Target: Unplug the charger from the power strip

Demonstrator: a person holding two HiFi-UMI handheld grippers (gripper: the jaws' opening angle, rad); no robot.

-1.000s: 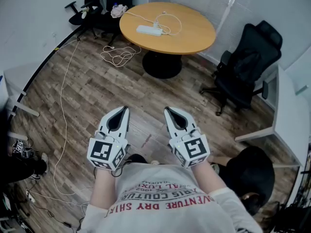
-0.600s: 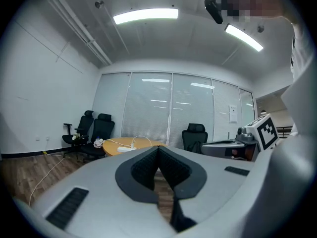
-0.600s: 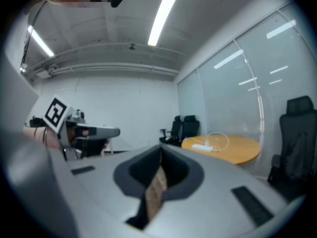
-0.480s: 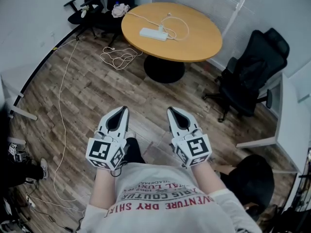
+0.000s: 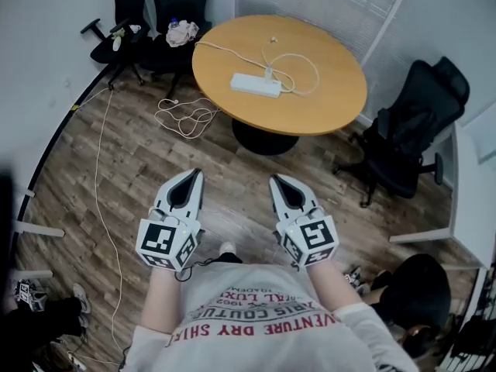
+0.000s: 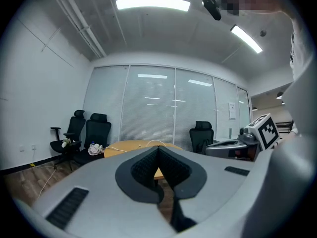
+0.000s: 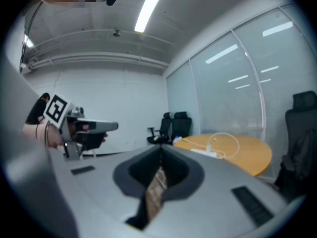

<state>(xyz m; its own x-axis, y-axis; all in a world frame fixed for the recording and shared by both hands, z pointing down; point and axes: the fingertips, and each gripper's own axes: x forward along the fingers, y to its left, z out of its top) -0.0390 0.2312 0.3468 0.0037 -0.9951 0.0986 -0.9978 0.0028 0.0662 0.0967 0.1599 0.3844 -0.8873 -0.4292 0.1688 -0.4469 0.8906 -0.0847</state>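
A white power strip lies on the round wooden table, far ahead of both grippers. A small white charger is plugged into its far side, and its thin white cable loops across the tabletop. My left gripper and right gripper are held side by side in front of the person's chest over the wooden floor. Both are shut, with nothing between their pads. In the right gripper view, the power strip shows small on the table beyond the shut right gripper. The left gripper view shows only the table edge.
Two black office chairs stand at the back left, with a cloth on one seat. Another black chair is right of the table. A coil of white cable lies on the floor by the table base. A white desk borders the right.
The person has walked toward the table, which now sits lower and larger in the head view. Both grippers keep the same pose in front of the body and stay shut.
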